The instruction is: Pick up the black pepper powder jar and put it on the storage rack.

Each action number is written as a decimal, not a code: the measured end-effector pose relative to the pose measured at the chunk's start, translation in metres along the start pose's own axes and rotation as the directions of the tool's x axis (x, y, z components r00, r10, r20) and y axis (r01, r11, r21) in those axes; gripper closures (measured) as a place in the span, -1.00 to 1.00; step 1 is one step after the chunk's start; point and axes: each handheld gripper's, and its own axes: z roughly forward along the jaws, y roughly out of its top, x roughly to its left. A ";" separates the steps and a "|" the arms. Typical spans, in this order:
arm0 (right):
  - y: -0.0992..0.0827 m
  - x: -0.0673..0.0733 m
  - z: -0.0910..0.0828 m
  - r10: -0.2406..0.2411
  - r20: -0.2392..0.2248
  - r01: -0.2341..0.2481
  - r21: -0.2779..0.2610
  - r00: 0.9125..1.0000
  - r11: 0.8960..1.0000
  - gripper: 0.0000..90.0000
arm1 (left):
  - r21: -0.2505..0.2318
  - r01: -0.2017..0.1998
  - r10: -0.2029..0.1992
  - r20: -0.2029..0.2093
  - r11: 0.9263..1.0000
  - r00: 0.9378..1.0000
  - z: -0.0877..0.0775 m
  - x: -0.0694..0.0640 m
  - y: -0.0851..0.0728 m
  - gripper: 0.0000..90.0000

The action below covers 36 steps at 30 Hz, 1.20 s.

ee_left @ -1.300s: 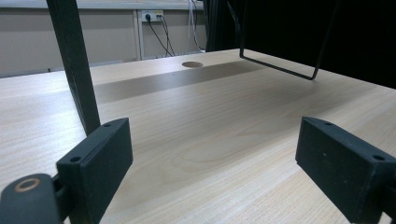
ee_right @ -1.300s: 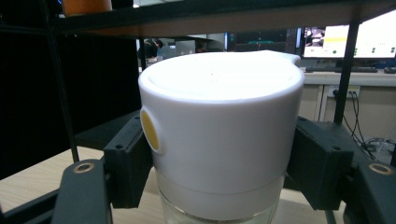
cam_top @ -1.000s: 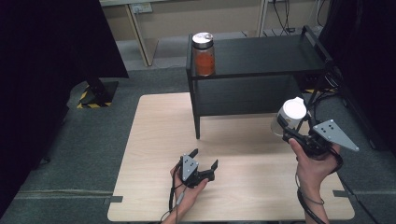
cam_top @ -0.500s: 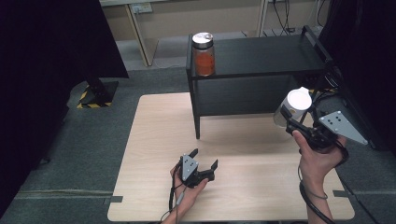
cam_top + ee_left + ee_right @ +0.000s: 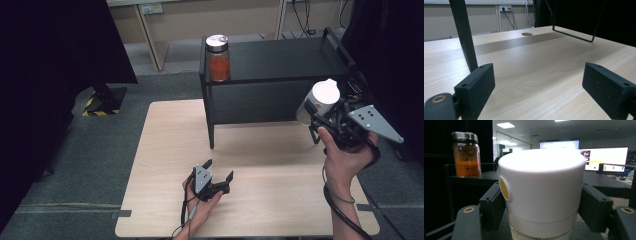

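Note:
My right gripper (image 5: 316, 119) is shut on a clear jar with a white lid (image 5: 320, 101), held in the air at the right, just in front of the black shelf (image 5: 280, 60). In the right gripper view both pads press the white-lidded jar (image 5: 541, 192) just below its lid. A jar of orange contents (image 5: 218, 57) with a silver lid stands on the shelf top at its left end; the same orange jar (image 5: 466, 155) shows at left in the right gripper view. My left gripper (image 5: 219, 172) rests on the wooden table (image 5: 160, 150) near the front, open, with nothing between its pads (image 5: 475, 86).
The shelf's front left leg (image 5: 465, 37) stands close ahead of the left gripper. A round cable hole (image 5: 527, 34) lies in the tabletop under the shelf. Dark curtains hang at left and right, and grey floor surrounds the table.
My right gripper has risen with the white-lidded jar, now up beside the shelf top. The left gripper has stayed put.

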 end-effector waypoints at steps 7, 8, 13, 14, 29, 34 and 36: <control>0.008 -0.002 0.006 0.005 0.011 -0.005 -0.008 1.000 1.000 -0.34 | 0.000 0.002 -0.002 0.001 1.000 1.000 0.000 0.000 0.000 -0.76; 0.009 -0.002 0.006 0.004 0.012 -0.004 -0.007 1.000 1.000 -0.34 | 0.000 0.002 -0.002 0.001 1.000 1.000 0.000 0.000 0.000 -0.76; 0.015 -0.002 0.010 0.001 0.013 -0.001 -0.011 1.000 1.000 -0.34 | -0.002 0.004 -0.004 0.000 1.000 1.000 0.000 0.000 0.000 -0.76; 0.016 -0.002 0.010 0.000 0.013 0.000 -0.012 1.000 1.000 -0.34 | -0.002 0.003 -0.003 0.001 1.000 1.000 0.000 0.000 0.000 -0.76; 0.042 -0.004 0.021 -0.010 0.024 0.011 -0.027 1.000 1.000 -0.34 | -0.001 0.006 -0.006 0.000 1.000 1.000 0.000 0.001 0.000 -0.76; 0.048 -0.005 0.025 -0.007 0.028 0.008 -0.032 1.000 0.999 -0.34 | -0.001 0.007 -0.007 0.000 1.000 1.000 0.000 0.001 0.000 -0.77; 0.051 -0.005 0.026 -0.007 0.032 0.008 -0.033 0.999 0.999 -0.34 | 0.000 0.007 -0.007 0.000 1.000 1.000 0.000 0.001 0.000 -0.77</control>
